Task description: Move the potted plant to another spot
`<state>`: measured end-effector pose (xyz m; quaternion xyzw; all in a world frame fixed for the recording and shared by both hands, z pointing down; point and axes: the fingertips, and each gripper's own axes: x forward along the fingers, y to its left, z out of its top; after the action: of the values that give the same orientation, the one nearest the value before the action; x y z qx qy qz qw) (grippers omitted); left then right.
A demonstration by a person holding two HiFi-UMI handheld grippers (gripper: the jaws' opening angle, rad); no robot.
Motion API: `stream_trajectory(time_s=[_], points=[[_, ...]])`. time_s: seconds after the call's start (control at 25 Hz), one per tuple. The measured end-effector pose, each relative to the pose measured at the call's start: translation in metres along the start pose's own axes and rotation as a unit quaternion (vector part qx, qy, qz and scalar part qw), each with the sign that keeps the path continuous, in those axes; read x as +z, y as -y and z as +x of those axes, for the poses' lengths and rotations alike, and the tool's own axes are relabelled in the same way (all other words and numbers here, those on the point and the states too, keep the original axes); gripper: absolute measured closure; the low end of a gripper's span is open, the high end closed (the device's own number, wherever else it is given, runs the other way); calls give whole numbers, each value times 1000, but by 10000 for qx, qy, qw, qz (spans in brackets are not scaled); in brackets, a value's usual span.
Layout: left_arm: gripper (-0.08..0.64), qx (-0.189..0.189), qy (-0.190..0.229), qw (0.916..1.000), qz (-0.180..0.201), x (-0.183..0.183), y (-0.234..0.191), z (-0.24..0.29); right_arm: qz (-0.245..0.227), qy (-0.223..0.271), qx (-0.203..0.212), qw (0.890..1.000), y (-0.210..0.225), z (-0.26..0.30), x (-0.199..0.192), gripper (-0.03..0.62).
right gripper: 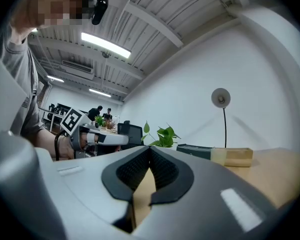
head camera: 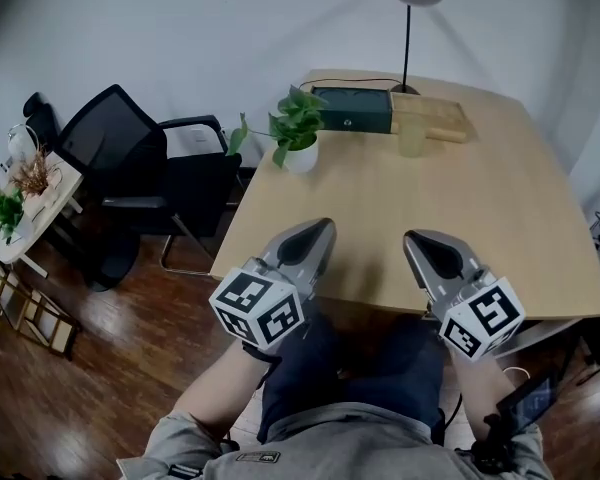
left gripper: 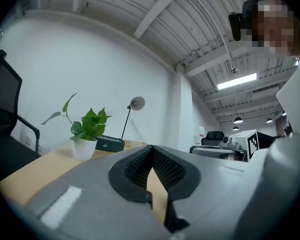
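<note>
The potted plant, green leaves in a white pot, stands near the far left edge of the wooden table. It also shows in the left gripper view, potted plant, and in the right gripper view, potted plant. My left gripper and right gripper hover over the table's near edge, both pointing at the far side, well short of the plant. Both are shut with nothing held; left gripper, right gripper.
A dark green box and a pale wooden block lie at the table's far end by a desk lamp. A black office chair stands left of the table. A small side table with plants is further left.
</note>
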<state>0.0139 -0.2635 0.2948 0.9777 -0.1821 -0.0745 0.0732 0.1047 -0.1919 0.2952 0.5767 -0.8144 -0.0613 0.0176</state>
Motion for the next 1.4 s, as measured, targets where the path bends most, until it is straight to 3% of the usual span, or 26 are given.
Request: stream_trajectory(time_s=[0.4,0.88,1.4], points=[[560,622,-176,9979,72,22,-70,15,52,-51,308,9995,20,53,9,586],[560,1327,-835,9865,481,5,-144,32,46,-223,451,9987,27,93,-7,586],[560,1493,-1194,9803,493,-20,-205,50,-18,-789,512,9956,52,148,-41,586]])
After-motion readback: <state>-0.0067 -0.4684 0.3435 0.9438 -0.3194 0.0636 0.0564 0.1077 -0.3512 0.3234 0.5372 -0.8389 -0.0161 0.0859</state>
